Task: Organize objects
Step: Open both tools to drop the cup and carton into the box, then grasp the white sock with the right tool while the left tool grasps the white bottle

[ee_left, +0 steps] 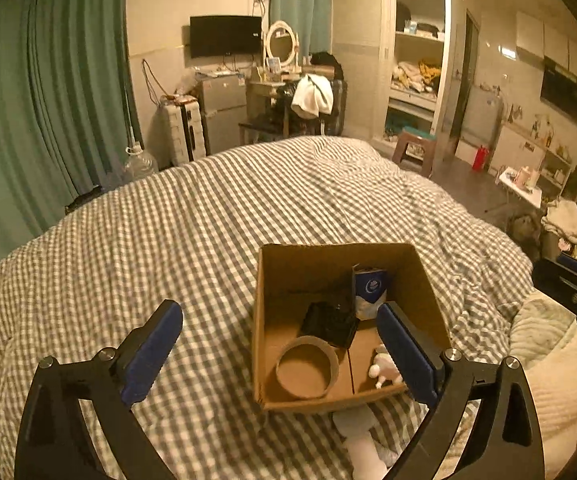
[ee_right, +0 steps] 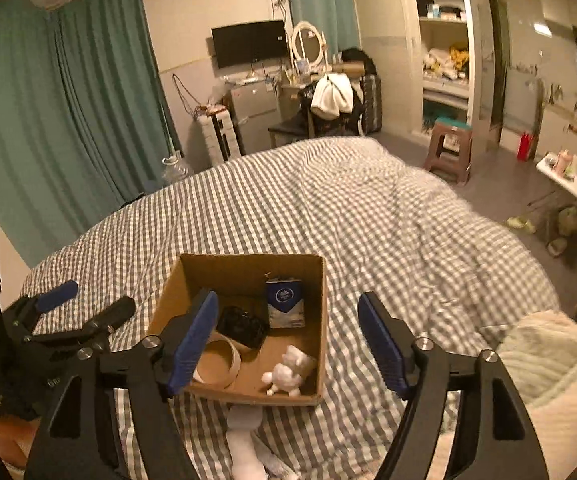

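Note:
An open cardboard box point(ee_left: 416, 280) point(ee_right: 168, 300) sits on the grey-and-white checked bed cover point(ee_left: 168, 220) point(ee_right: 408, 240). Inside it lie a cardboard tape ring point(ee_left: 308, 372) point(ee_right: 224, 364), a black item point(ee_left: 328, 322) point(ee_right: 242, 326), a blue-and-white pack point(ee_left: 370, 290) point(ee_right: 285, 302) standing against the far wall, and a small white plush toy point(ee_left: 384, 366) point(ee_right: 288, 372). My left gripper point(ee_left: 276, 309) point(ee_right: 88, 302) hangs open above the box's near left side with nothing between its fingers. My right gripper point(ee_right: 287, 298) is open above the box's right wall, holding nothing.
A white soft item point(ee_left: 360, 444) point(ee_right: 244, 440) lies on the cover just in front of the box. A cream fluffy blanket point(ee_left: 548, 360) point(ee_right: 548, 360) is bunched at the right. Beyond the bed are a stool point(ee_right: 448, 148), a wardrobe and green curtains.

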### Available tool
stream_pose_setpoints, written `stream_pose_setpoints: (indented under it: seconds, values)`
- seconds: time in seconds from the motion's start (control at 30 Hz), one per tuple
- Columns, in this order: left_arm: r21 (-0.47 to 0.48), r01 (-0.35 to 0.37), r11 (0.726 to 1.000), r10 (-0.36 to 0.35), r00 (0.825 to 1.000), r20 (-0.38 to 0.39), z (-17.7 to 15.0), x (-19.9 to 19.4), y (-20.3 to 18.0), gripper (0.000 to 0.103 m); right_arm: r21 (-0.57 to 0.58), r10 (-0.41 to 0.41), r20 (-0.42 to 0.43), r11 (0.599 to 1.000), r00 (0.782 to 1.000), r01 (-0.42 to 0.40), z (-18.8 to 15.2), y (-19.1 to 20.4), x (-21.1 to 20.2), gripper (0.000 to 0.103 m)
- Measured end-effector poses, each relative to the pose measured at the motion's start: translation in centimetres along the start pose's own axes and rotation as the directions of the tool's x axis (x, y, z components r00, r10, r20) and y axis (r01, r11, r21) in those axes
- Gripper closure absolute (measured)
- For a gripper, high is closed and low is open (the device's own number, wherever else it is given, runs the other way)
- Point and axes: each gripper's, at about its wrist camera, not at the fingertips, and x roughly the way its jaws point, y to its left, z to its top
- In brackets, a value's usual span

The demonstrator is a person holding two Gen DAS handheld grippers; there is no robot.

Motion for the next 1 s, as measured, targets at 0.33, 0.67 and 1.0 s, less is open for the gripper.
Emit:
stream_pose_setpoints:
  seconds: [0.33, 0.67, 1.0]
  values:
    - [-0.016, -0.037, 0.999, 0.037, 0.999, 0.000, -4.6, -5.3, 2.4, 0.001, -0.057, -0.046, 0.019, 0.997, 0.999, 0.047, -3.2, 2.7, -6.6, 0.027]
    - [-0.014, -0.055, 0.998, 0.054, 0.997, -0.049, -11.9, -4.8, 3.3, 0.001, -0.125, -0.068, -0.108, 0.991, 0.992, 0.055, -10.6, 4.9, -4.9, 0.027]
    - [0.032, -0.084, 0.996, 0.088, 0.986, -0.138, -18.6, -1.7, 2.6, 0.001, -0.150, -0.061, -0.313, 0.989, 0.948, 0.014, -19.1, 5.9, 0.6, 0.027]
